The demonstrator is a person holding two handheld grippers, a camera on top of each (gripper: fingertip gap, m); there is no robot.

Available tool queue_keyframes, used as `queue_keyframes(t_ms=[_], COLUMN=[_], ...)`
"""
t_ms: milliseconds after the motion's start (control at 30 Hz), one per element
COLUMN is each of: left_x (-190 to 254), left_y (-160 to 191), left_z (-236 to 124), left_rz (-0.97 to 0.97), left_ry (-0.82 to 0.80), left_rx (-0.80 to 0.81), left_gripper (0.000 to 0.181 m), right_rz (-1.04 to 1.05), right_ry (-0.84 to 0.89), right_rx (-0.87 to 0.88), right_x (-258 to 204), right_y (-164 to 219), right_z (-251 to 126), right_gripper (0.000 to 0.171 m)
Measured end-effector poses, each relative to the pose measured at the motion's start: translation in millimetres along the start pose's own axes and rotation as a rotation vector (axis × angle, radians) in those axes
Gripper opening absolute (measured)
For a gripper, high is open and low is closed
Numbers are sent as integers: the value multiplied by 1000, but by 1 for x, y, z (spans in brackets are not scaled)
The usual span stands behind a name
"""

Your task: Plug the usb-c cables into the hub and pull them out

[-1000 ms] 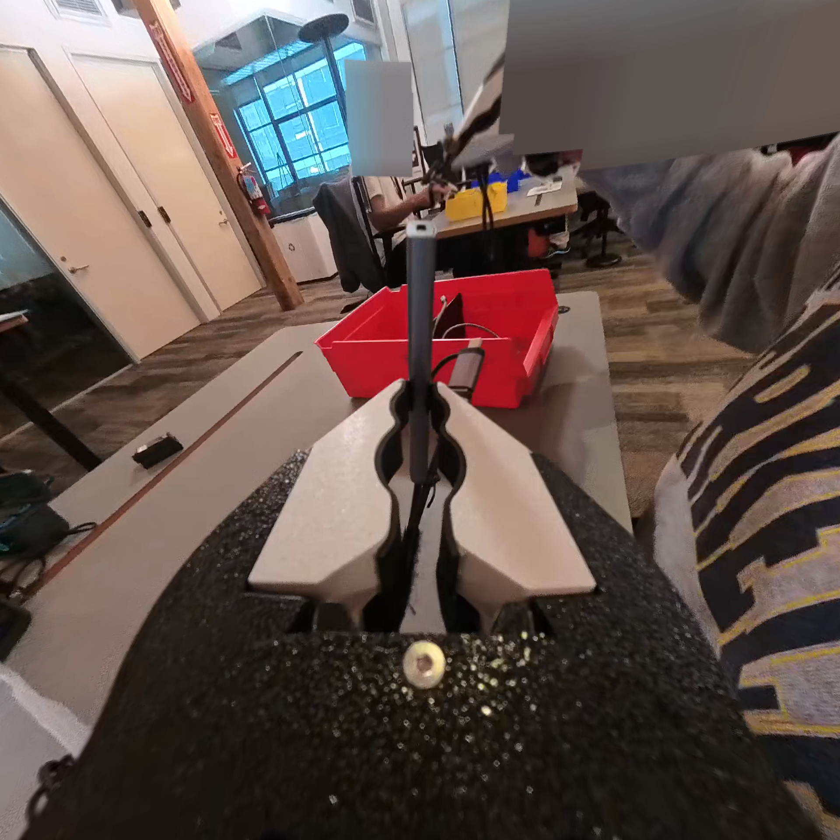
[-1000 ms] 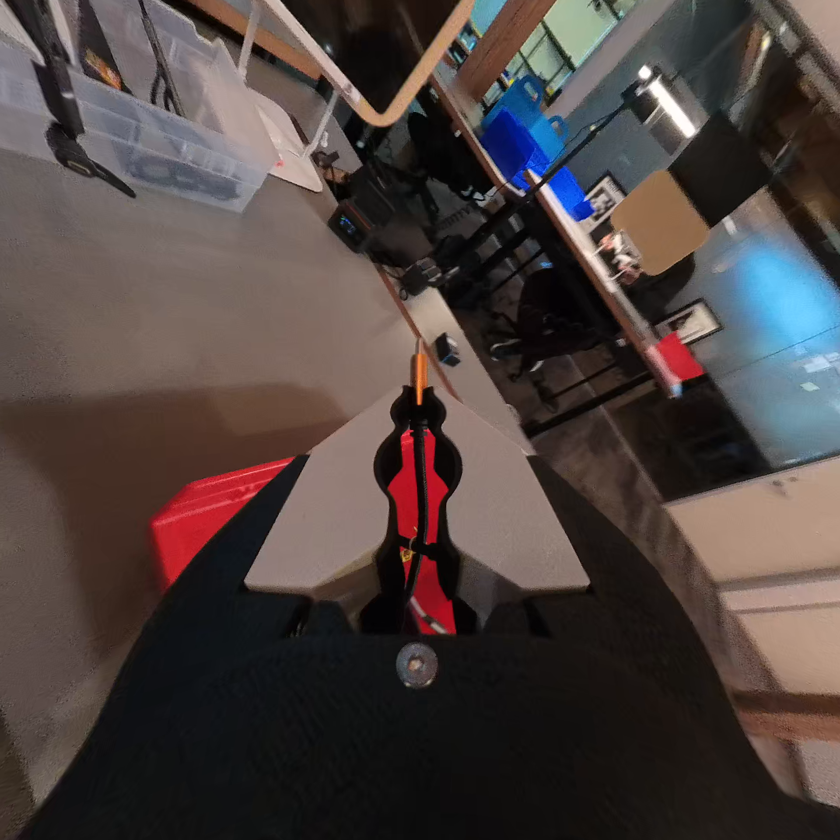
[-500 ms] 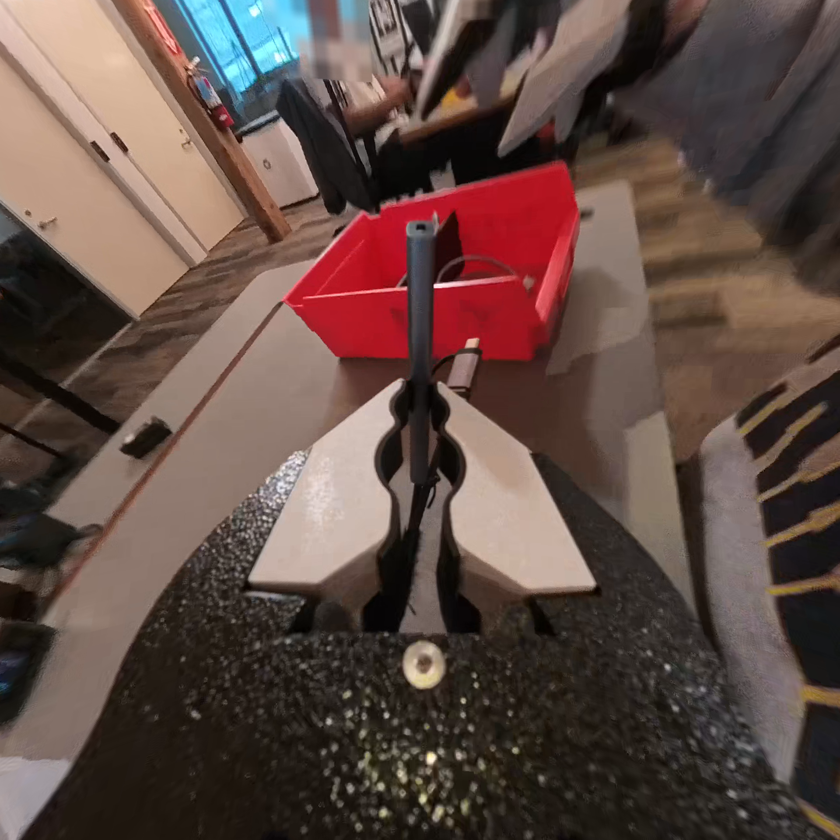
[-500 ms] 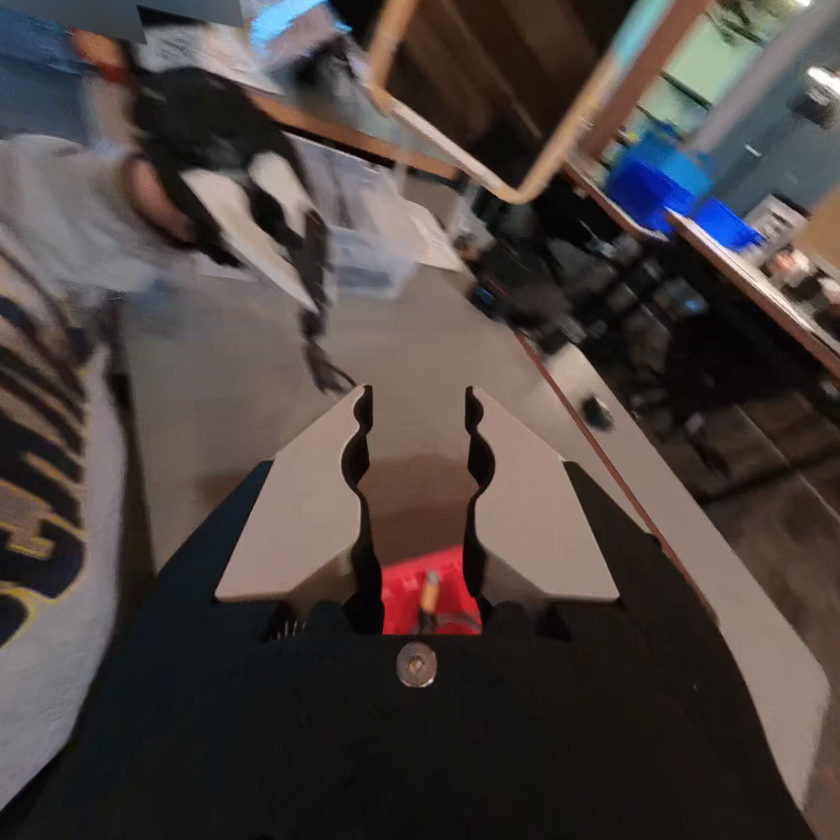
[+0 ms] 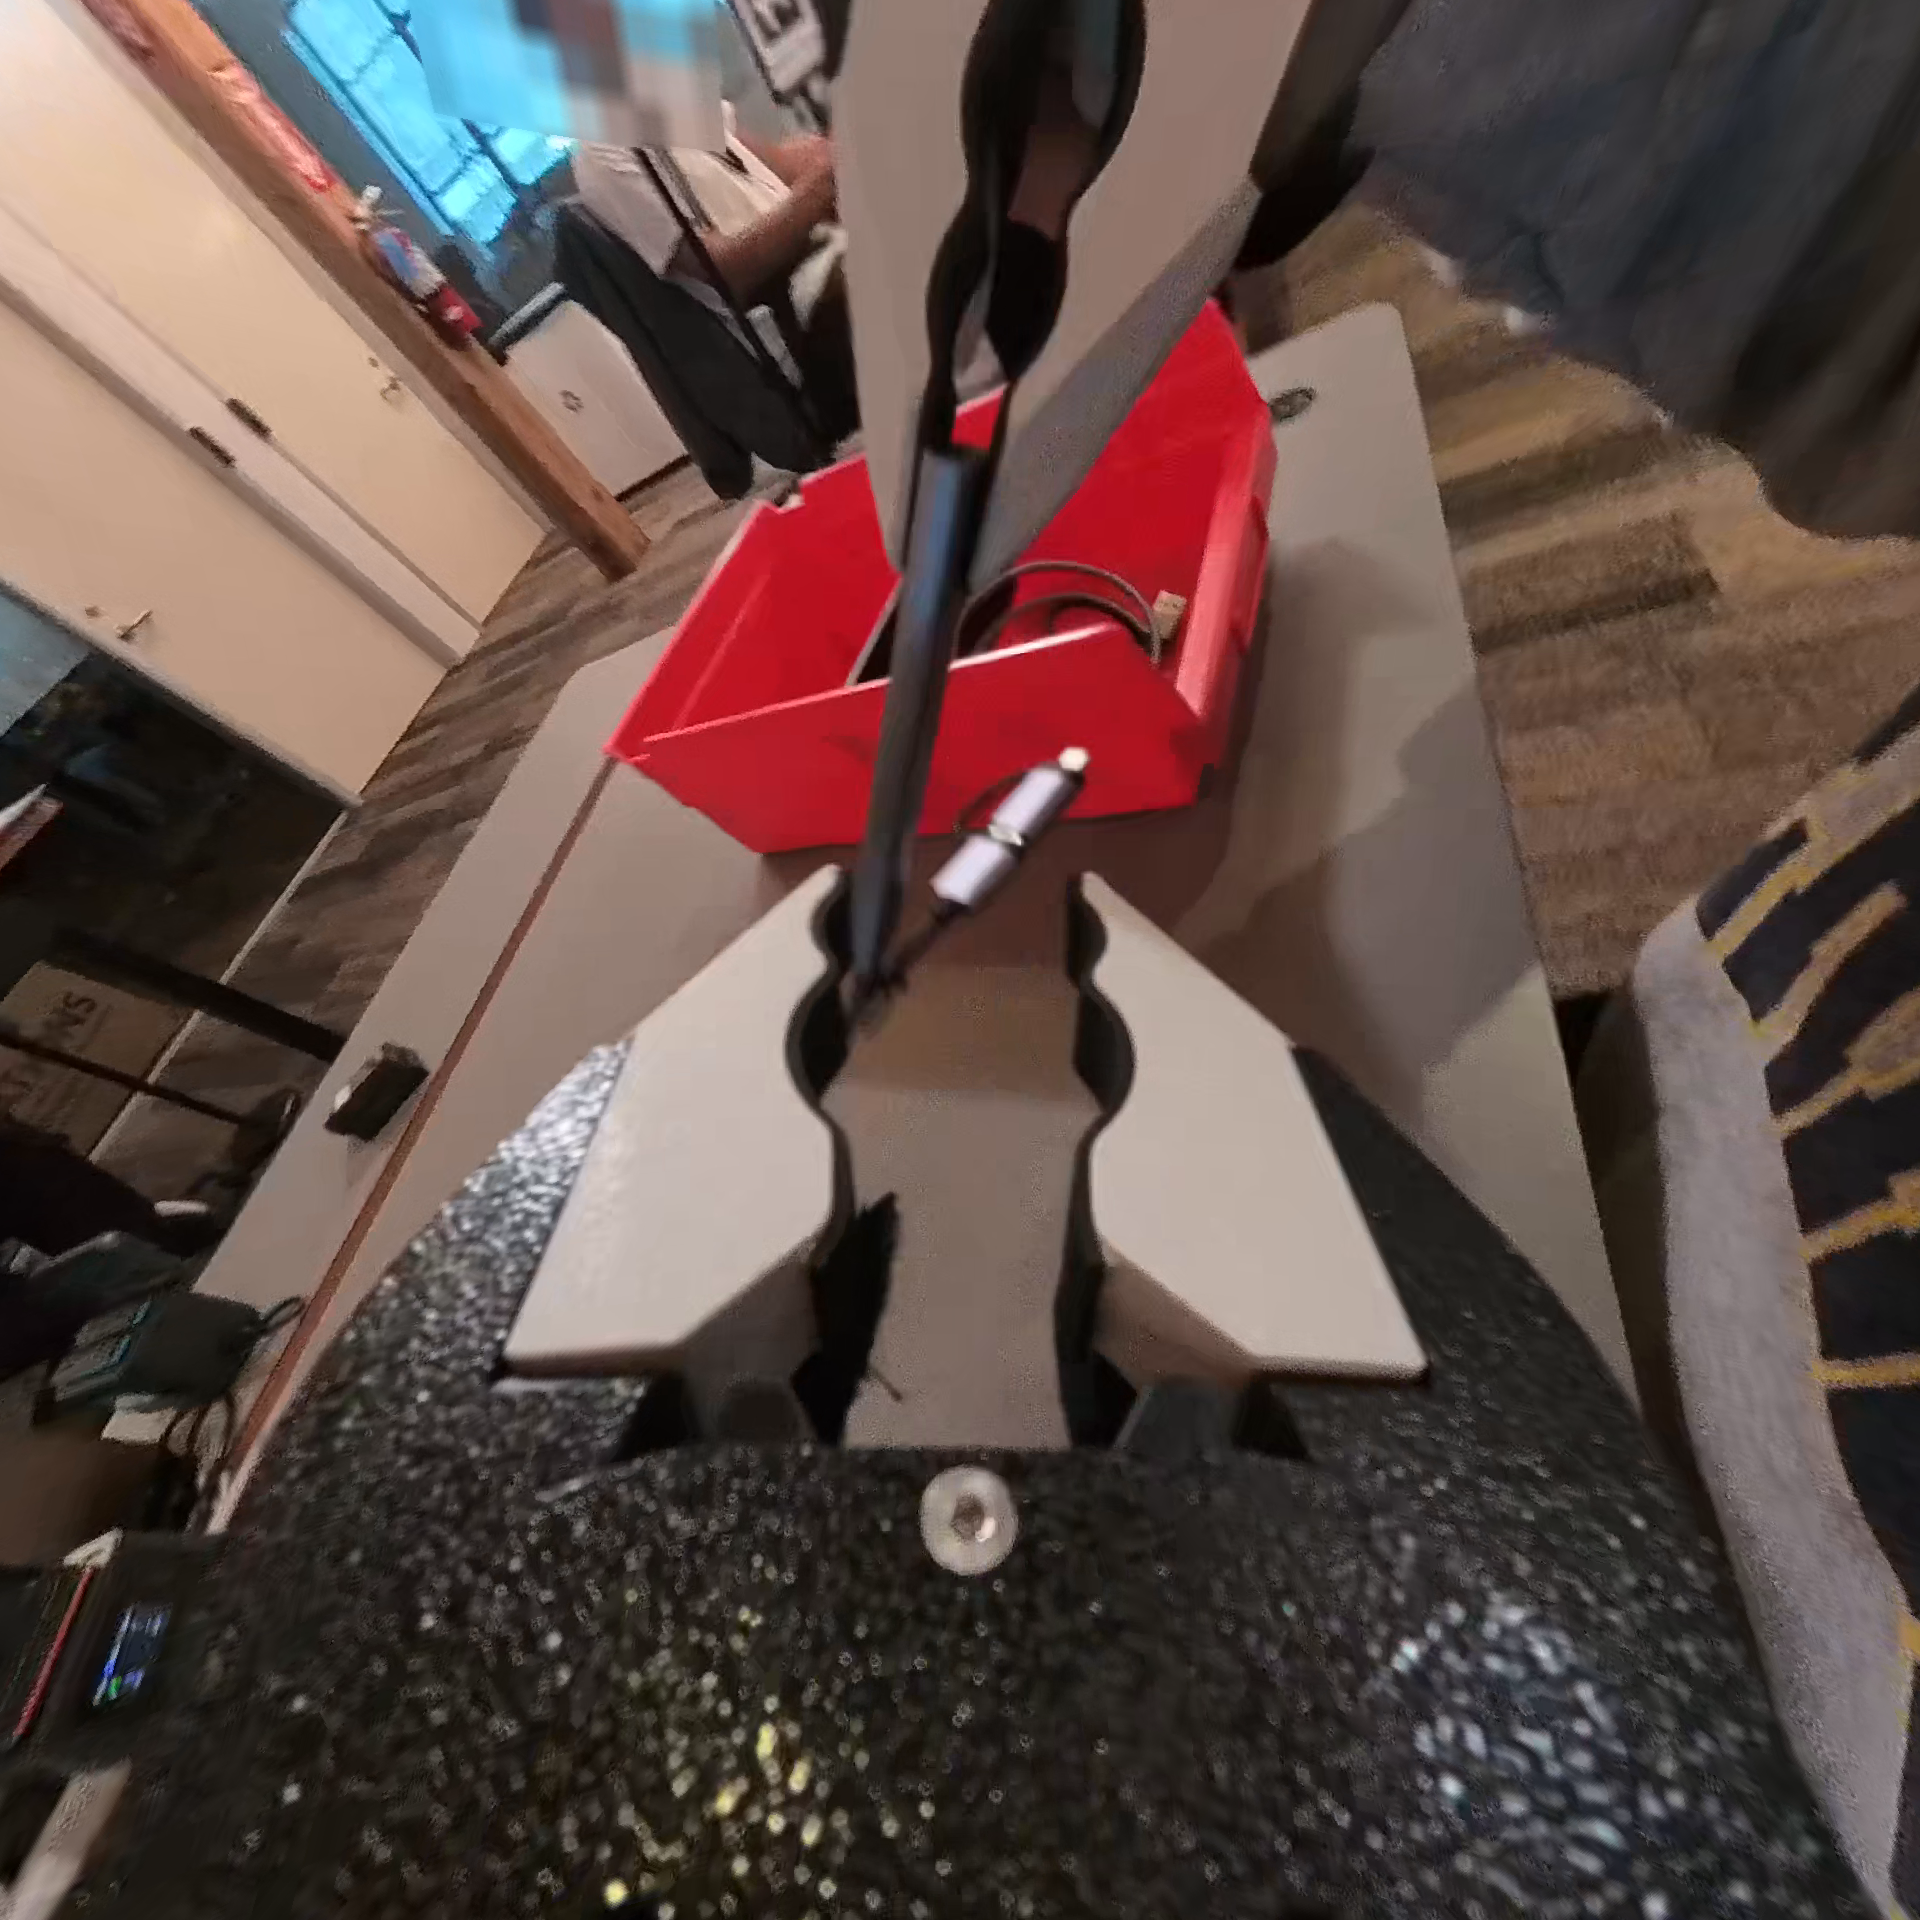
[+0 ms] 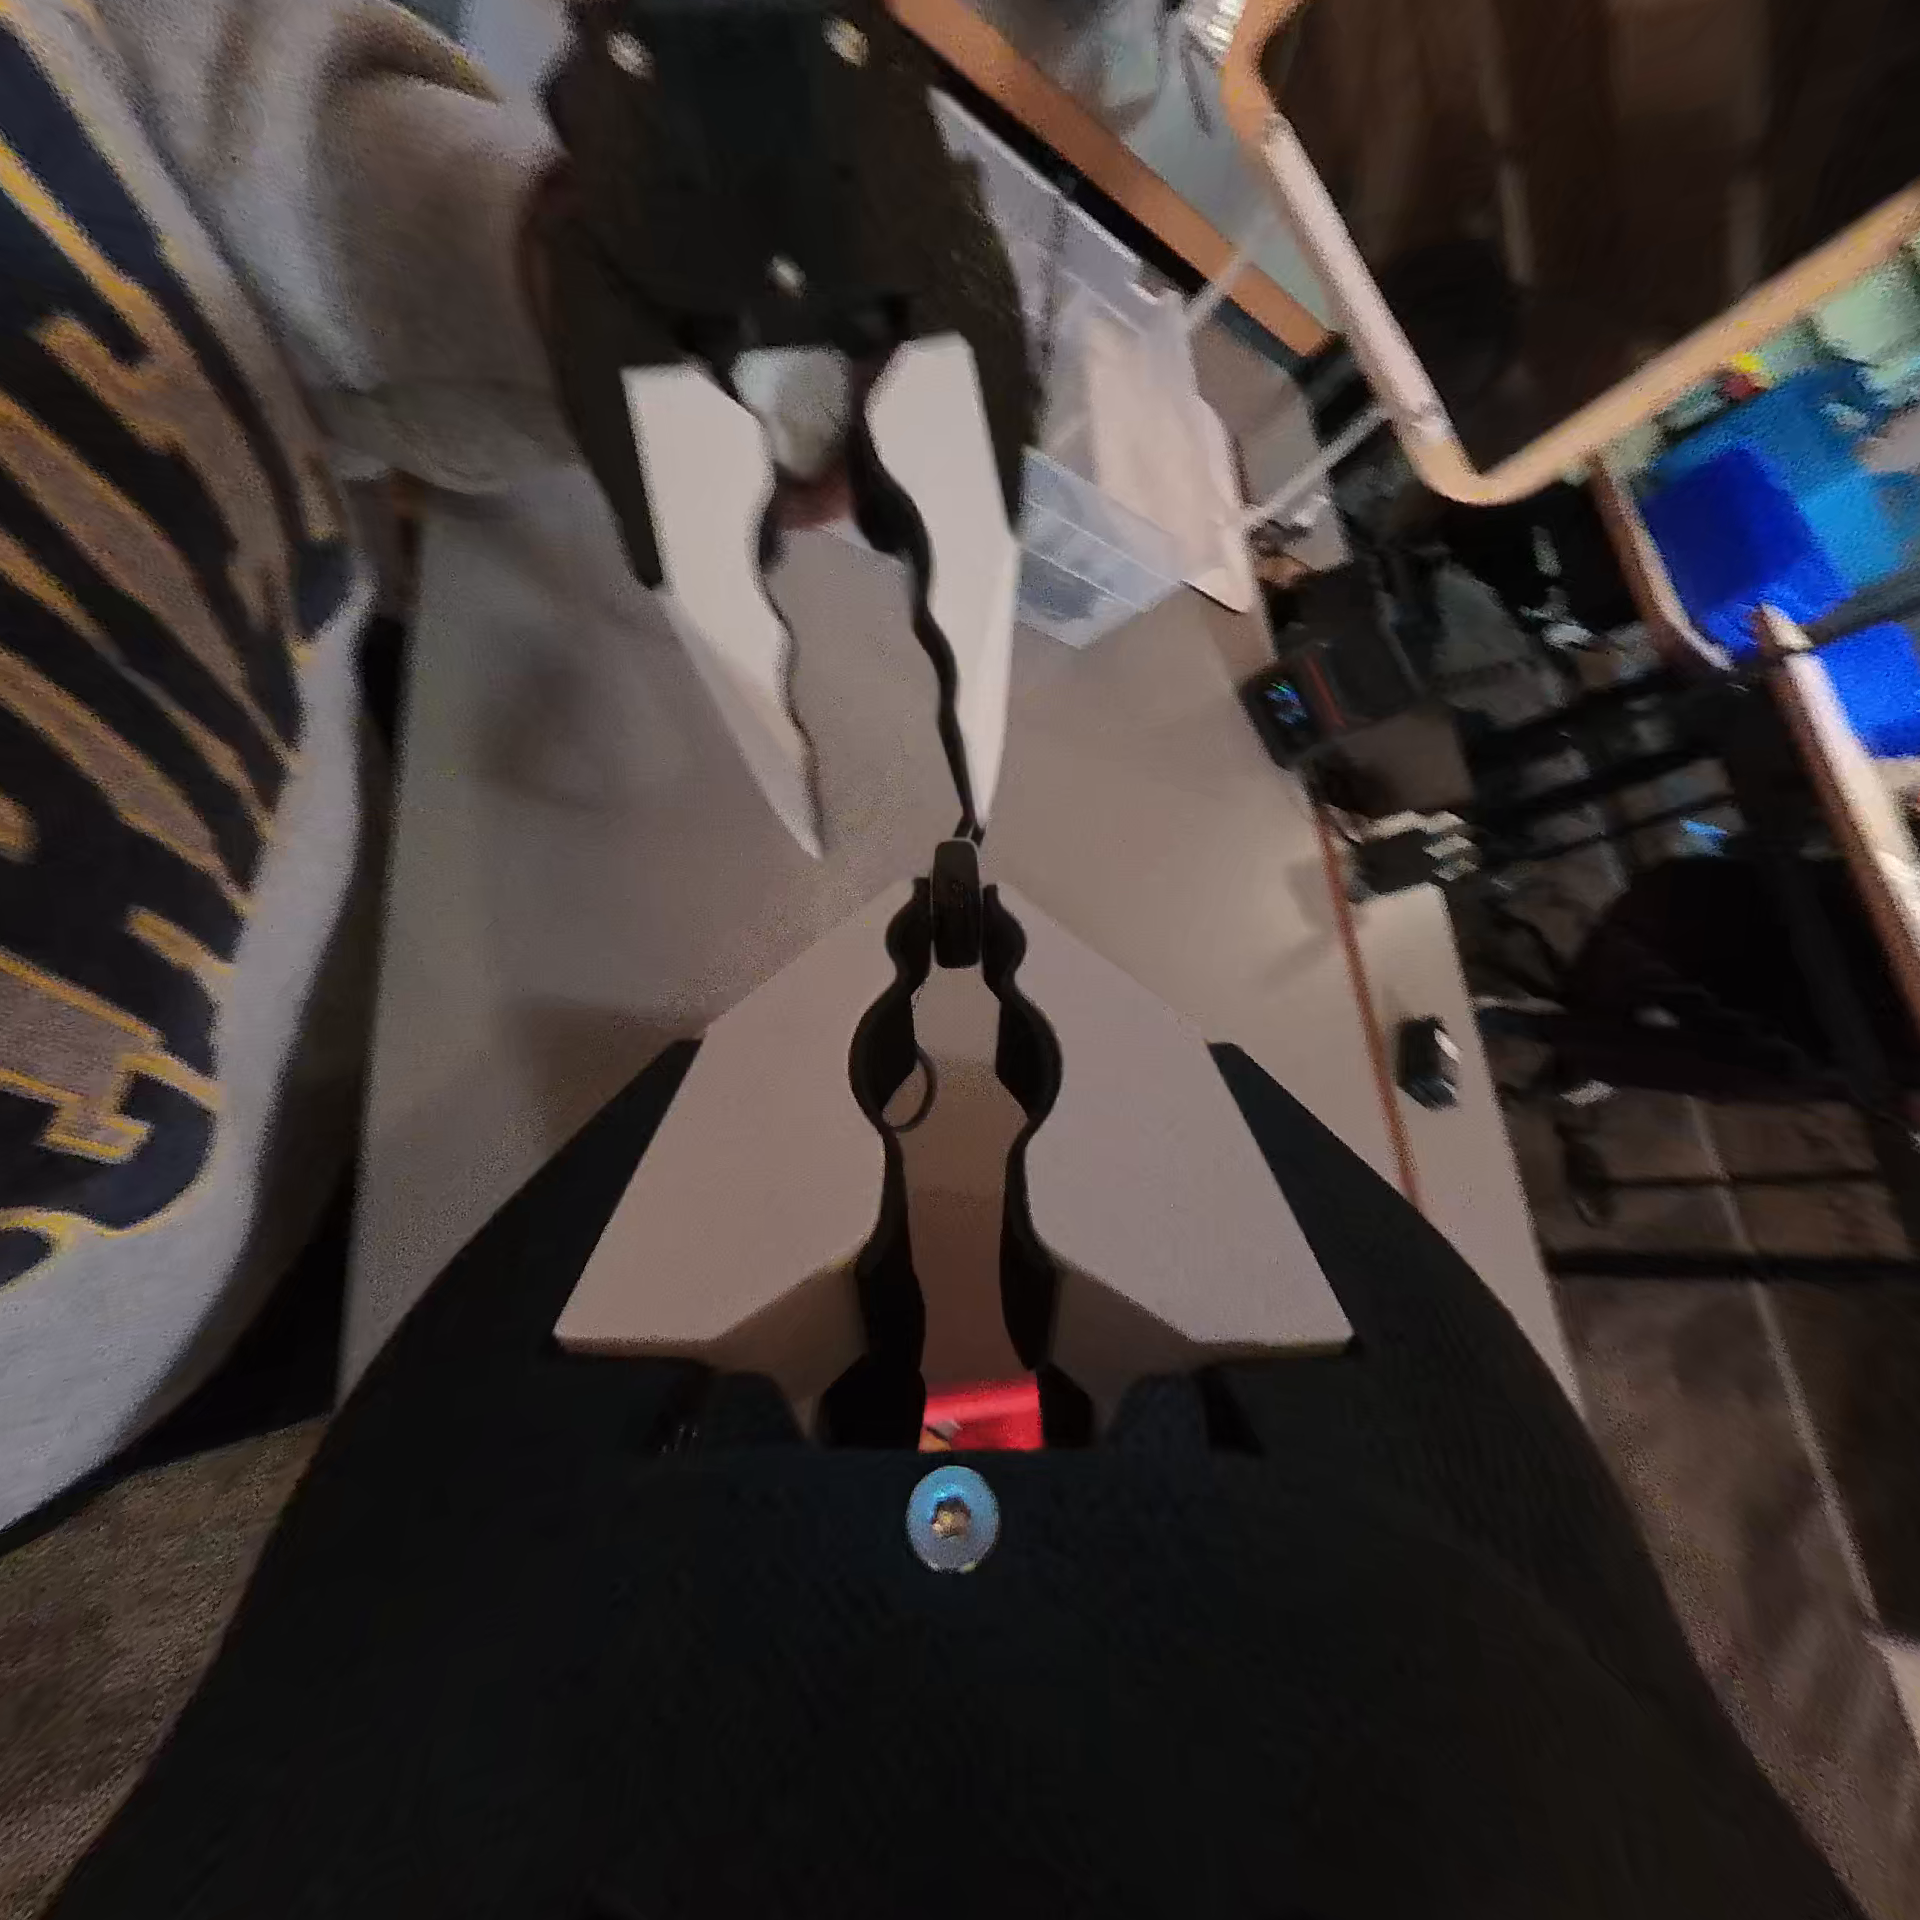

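The slim dark hub stands on end in the air between the two grippers. My left gripper is open; the hub's near end rests against its left finger. My right gripper comes down from the top of the left wrist view and is shut on the hub's far end. In the right wrist view my right gripper pinches the dark hub end, and the open left gripper faces it. The hub's grey plug hangs on its thin black lead. A cable lies in the red bin.
The grey table runs ahead, its right edge close to the red bin. A small black object lies at the left edge. A clear plastic box stands behind the left gripper. The person's patterned sweater is close on the right. Across from one pair of fingers to the other is roughly 5 cm.
My right gripper opened and dropped an orange-tipped cable over the red bin, swung round and shut on the hub's far end. My left gripper opened off the hub.
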State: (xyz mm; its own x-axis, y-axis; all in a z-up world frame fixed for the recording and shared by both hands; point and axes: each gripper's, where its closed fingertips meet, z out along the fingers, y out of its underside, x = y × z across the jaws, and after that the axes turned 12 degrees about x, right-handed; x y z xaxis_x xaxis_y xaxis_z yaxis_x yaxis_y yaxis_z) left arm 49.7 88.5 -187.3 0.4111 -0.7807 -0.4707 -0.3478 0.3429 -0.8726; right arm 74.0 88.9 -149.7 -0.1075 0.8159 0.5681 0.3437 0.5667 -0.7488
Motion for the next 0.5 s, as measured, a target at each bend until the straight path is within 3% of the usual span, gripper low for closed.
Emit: queue_keyframes(t_ms=[33, 167, 300, 500], left_x=[-6, -25, -35, -44], left_y=[-2, -4, 1, 10], left_z=[-4, -23, -38, -53], left_rz=[-13, -57, -102, -142], left_ry=[-33, -131, -192, -249], left_rx=[15, 66, 85, 68], left_gripper=[46, 53, 51, 47], right_rz=[-5, 2, 50, 242], right_ry=[52, 304, 490, 450], right_rx=[-8, -42, -260, -370], right_x=[13, 73, 120, 131], right_y=[3, 21, 87, 178], right_z=[-8, -56, -102, -105], right_gripper=[7, 8, 7, 8])
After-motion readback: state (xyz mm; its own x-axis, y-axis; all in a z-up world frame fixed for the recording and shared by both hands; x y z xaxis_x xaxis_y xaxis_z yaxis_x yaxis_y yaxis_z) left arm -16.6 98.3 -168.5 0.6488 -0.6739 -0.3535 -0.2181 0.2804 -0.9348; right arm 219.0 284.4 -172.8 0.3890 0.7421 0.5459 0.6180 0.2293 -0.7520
